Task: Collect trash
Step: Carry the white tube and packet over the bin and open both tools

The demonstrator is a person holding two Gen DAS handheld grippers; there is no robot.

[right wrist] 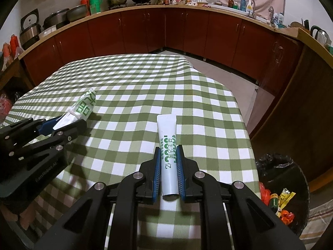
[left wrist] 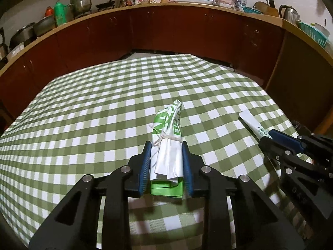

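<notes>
A rolled white-and-green plastic bag point(left wrist: 167, 143) tied with string lies between the blue pads of my left gripper point(left wrist: 166, 145), which is shut on it just above the checked tablecloth point(left wrist: 93, 108). My right gripper point(right wrist: 168, 150) is shut on a white toothpaste tube point(right wrist: 167, 143) with green print, its flat end pointing away from me. From the right wrist view the left gripper point(right wrist: 68, 123) shows at the left with the rolled bag point(right wrist: 82, 106) sticking out of it. In the left wrist view the right gripper point(left wrist: 268, 135) and the tube point(left wrist: 252, 125) appear at the right.
A black-lined trash bin point(right wrist: 285, 187) with several wrappers inside stands on the floor right of the table. Dark red cabinets point(left wrist: 187, 33) under a crowded counter with pots and bottles ring the far side. The table edge point(right wrist: 243, 114) drops off at the right.
</notes>
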